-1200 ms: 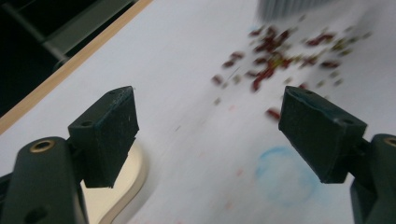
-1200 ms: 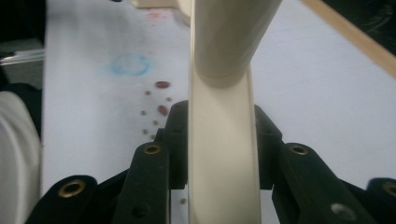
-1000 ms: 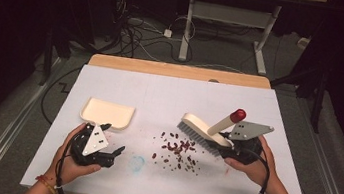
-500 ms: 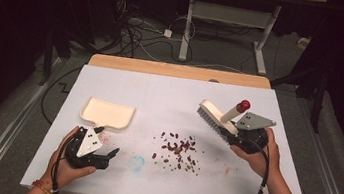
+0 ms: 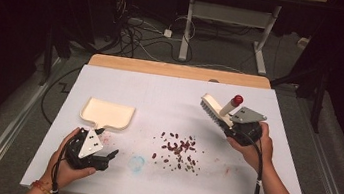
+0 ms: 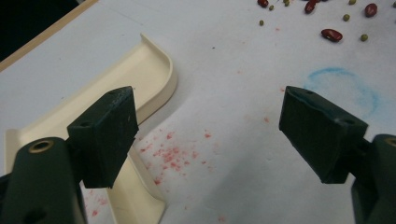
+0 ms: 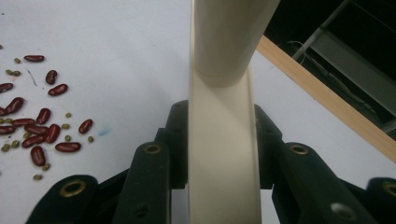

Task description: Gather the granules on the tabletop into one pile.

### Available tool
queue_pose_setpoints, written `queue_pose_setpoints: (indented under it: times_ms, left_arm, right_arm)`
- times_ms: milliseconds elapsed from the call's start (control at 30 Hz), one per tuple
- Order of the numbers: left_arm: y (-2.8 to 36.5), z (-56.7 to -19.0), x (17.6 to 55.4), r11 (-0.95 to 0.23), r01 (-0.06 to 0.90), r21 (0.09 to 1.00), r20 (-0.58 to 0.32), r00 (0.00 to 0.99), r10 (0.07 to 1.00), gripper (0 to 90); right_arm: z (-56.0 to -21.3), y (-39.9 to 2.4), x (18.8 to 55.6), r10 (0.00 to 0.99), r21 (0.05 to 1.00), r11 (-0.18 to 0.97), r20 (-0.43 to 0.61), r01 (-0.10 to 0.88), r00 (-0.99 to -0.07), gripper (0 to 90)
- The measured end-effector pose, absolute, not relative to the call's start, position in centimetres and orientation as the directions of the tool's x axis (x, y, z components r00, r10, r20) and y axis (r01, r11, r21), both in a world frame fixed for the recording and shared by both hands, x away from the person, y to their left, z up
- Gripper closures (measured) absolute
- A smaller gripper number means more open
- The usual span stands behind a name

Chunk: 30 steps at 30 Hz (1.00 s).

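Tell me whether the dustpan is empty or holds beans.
Empty. The dustpan lies flat with a bare cream tray; the beans are scattered on the table beside it.

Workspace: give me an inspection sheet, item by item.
Surface: white table, red specks and a blue ring stain.
Job's things: brush in the right gripper; cream dustpan lying flat; beans scattered mid-table.
Clutter: nothing seen.
Grippers: left gripper open, above the dustpan handle; right gripper shut on the brush handle, lifted right of the beans.
Cables: one trails from the right gripper; more on the floor.
Surroundings: dark; desk frame behind.
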<state>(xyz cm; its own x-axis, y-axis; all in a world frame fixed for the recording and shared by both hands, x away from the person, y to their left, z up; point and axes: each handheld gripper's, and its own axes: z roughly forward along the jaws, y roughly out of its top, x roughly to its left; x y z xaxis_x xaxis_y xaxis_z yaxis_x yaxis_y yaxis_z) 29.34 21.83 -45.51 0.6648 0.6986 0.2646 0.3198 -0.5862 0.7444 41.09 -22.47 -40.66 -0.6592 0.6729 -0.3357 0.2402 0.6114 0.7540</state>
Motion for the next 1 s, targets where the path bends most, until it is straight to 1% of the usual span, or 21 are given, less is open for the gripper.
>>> queue_pose_setpoints:
  times_ms: [133,200,233,333,367,400,500,533,567,667,733,767,867,900,933,1000]
  left_arm:
    - [21.6,-45.6,29.3,-0.593,0.32,0.739,0.266,0.669,0.693,18.9]
    - [21.5,-45.6,29.5,-0.598,0.322,0.734,0.267,0.674,0.689,18.9]
    - [21.4,-45.6,29.6,-0.602,0.32,0.732,0.268,0.677,0.686,18.9]
    - [21.1,-45.7,29.8,-0.598,0.323,0.734,0.257,0.682,0.684,18.9]
    - [21.1,-45.7,29.9,-0.603,0.324,0.729,0.259,0.685,0.681,18.9]
    - [21.0,-45.7,29.9,-0.608,0.326,0.724,0.259,0.688,0.678,18.9]
    - [20.8,-45.9,29.8,-0.619,0.326,0.715,0.263,0.695,0.669,18.9]
    - [20.8,-45.9,29.7,-0.623,0.325,0.712,0.265,0.697,0.667,18.9]
    - [20.8,-45.9,29.7,-0.627,0.324,0.708,0.268,0.698,0.664,18.9]
    - [20.8,-45.9,29.7,-0.624,0.324,0.711,0.265,0.698,0.665,18.9]
    - [20.8,-45.9,29.7,-0.619,0.327,0.714,0.26,0.697,0.668,19.0]
    - [20.8,-46.0,29.7,-0.617,0.328,0.715,0.258,0.696,0.67,19.0]
    - [20.9,-46.0,29.7,-0.62,0.33,0.712,0.257,0.7,0.667,19.0]
    - [20.9,-46.0,29.7,-0.62,0.33,0.712,0.256,0.7,0.667,19.0]
    - [20.9,-46.0,29.8,-0.621,0.331,0.711,0.256,0.701,0.666,19.0]
    - [20.8,-46.0,29.8,-0.617,0.331,0.714,0.252,0.701,0.668,19.0]
  right_arm:
    - [-41.3,-20.8,42.1,0.653,0.744,0.629,-0.35,0.225,-0.671,67.6]
    - [-41.5,-19.7,42.5,0.631,0.732,0.649,-0.367,0.206,-0.683,67.7]
    - [-42.0,-18.3,42.9,0.602,0.725,0.664,-0.376,0.18,-0.704,67.7]
    - [-42.3,-17.1,43.0,0.573,0.711,0.685,-0.394,0.157,-0.719,67.6]
    - [-42.7,-15.7,42.9,0.526,0.682,0.721,-0.421,0.124,-0.739,67.7]
    - [-42.7,-15.7,42.9,0.526,0.682,0.721,-0.421,0.124,-0.739,67.7]
    - [-43.2,-13.6,42.6,0.447,0.646,0.761,-0.451,0.063,-0.772,67.7]
    - [-43.4,-12.7,42.4,0.388,0.611,0.792,-0.483,0.016,-0.785,67.7]
    - [-43.4,-12.7,42.4,0.388,0.611,0.792,-0.483,0.016,-0.785,67.7]
    - [-44.0,-11.5,42.0,0.32,0.591,0.806,-0.486,-0.036,-0.813,67.6]
    - [-44.1,-11.5,41.9,0.284,0.579,0.813,-0.491,-0.065,-0.824,67.6]
    - [-44.1,-11.5,41.9,0.284,0.579,0.813,-0.491,-0.065,-0.824,67.6]
    - [-44.3,-11.9,41.5,0.236,0.586,0.803,-0.483,-0.11,-0.843,67.6]
    - [-44.3,-12.0,41.3,0.238,0.596,0.795,-0.48,-0.114,-0.845,67.6]
    - [-44.3,-12.1,41.0,0.2,0.589,0.795,-0.482,-0.146,-0.853,67.6]
    - [-44.3,-12.2,40.5,0.174,0.594,0.785,-0.484,-0.176,-0.858,67.6]
